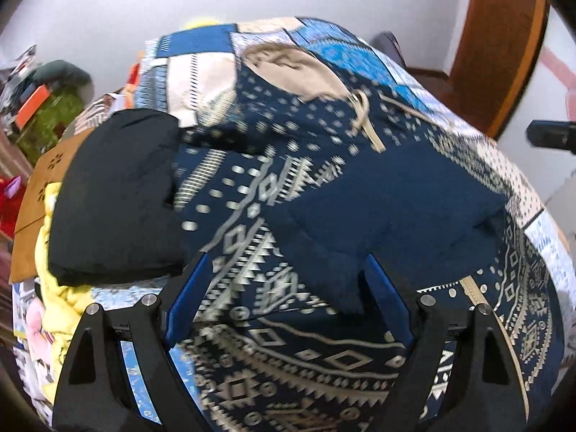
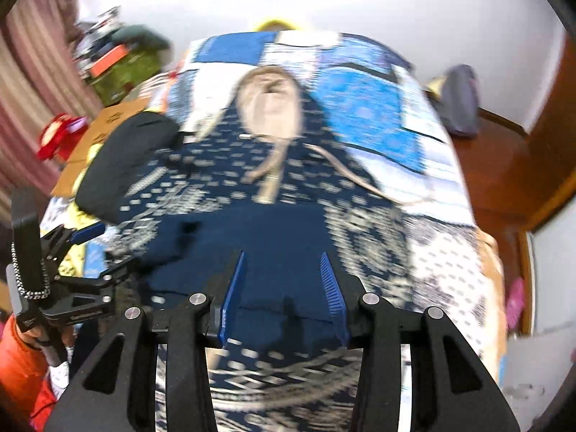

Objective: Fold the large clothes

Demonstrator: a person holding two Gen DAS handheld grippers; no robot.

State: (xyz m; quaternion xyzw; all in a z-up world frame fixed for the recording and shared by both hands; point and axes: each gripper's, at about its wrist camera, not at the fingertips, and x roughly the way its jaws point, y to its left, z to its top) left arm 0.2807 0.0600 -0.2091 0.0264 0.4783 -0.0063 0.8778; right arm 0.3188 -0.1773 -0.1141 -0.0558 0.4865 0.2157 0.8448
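Observation:
A navy hoodie (image 1: pixel 324 194) with a beige geometric pattern, a beige-lined hood (image 1: pixel 288 68) and drawstrings lies spread on the bed; it also shows, blurred, in the right wrist view (image 2: pixel 273 230). A plain navy part of it (image 1: pixel 388 208) lies folded across the middle. My left gripper (image 1: pixel 288 262) is open and empty just above the hoodie's lower part. My right gripper (image 2: pixel 282 257) is open and empty above the plain navy part. The left gripper also shows at the left edge of the right wrist view (image 2: pixel 97 248).
A folded black garment (image 1: pixel 115 194) lies on the bed's left side over yellow cloth (image 1: pixel 61 288). The blue patchwork bedcover (image 1: pixel 360 50) lies beneath. A cardboard box (image 1: pixel 39 187) and clutter stand left. A wooden door frame (image 1: pixel 504 46) stands right.

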